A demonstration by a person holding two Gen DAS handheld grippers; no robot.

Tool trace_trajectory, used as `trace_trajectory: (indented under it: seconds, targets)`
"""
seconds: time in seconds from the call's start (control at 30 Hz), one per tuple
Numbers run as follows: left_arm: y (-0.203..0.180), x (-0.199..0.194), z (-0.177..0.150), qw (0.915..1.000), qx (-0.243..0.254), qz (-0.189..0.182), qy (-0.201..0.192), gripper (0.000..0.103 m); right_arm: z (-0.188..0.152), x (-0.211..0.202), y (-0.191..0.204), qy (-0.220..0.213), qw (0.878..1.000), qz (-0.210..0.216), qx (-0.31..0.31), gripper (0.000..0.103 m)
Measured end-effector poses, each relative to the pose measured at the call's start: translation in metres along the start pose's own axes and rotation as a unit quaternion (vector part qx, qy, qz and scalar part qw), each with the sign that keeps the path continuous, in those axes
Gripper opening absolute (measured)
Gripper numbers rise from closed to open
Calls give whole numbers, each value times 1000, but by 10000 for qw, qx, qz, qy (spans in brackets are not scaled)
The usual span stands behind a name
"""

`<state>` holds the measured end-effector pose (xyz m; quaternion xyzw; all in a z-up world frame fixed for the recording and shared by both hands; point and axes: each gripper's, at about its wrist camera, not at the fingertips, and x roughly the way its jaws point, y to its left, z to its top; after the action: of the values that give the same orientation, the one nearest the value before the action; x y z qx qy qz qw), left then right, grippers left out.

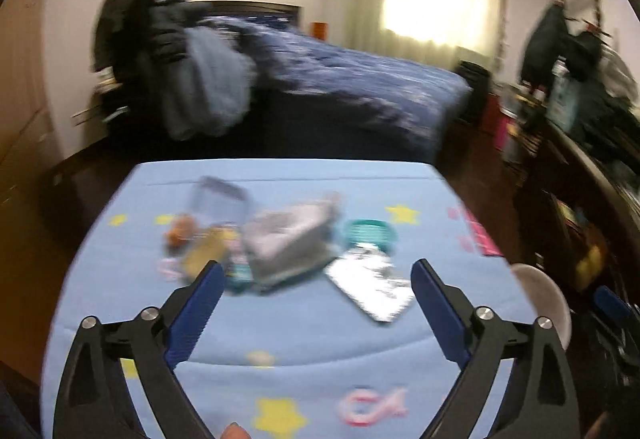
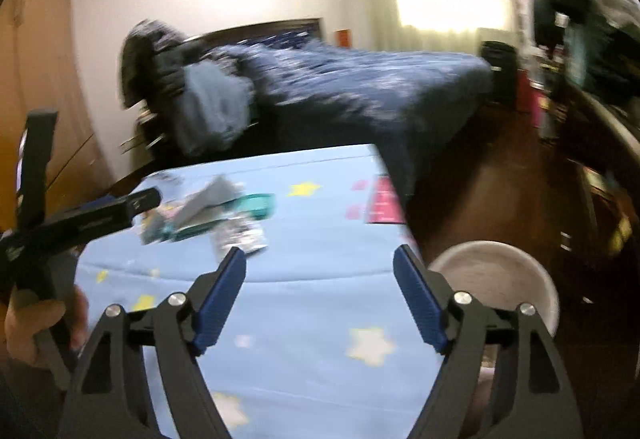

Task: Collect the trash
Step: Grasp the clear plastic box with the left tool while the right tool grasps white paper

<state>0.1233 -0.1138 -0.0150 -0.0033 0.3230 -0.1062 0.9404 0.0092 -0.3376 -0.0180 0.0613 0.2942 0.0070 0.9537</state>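
A pile of trash lies on a light blue star-print cloth point(image 1: 280, 367): a silver foil wrapper point(image 1: 372, 285), a grey crumpled bag point(image 1: 288, 239), a teal round piece point(image 1: 370, 233), a clear container point(image 1: 222, 199) and small orange and yellow bits point(image 1: 200, 245). My left gripper point(image 1: 316, 271) is open and empty, just short of the pile. My right gripper point(image 2: 320, 257) is open and empty over the cloth point(image 2: 312, 319), to the right of the foil wrapper point(image 2: 240, 237). The left gripper point(image 2: 148, 199) shows in the right wrist view, reaching toward the pile. Both views are blurred.
A white round bin point(image 2: 496, 279) stands on the floor at the cloth's right edge; its rim also shows in the left wrist view point(image 1: 544, 299). A pink paper point(image 2: 384, 201) lies at the cloth's far right. A dark blue bed point(image 1: 360, 87) is behind, cluttered shelves point(image 1: 580, 159) to the right.
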Motion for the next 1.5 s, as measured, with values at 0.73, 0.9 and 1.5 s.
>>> trace_trajectory:
  seconds: [0.73, 0.9, 1.5]
  targets:
    - [58, 124, 46, 9931, 254, 1042, 468, 96, 43, 87, 89, 447, 9955, 524, -645, 78]
    - [61, 142, 43, 9909, 268, 1119, 692, 81, 45, 99, 86, 521, 9954, 515, -615, 78]
    - [119, 85, 47, 9952, -610, 727, 219, 46, 61, 159, 115, 862, 9930, 644, -484, 78]
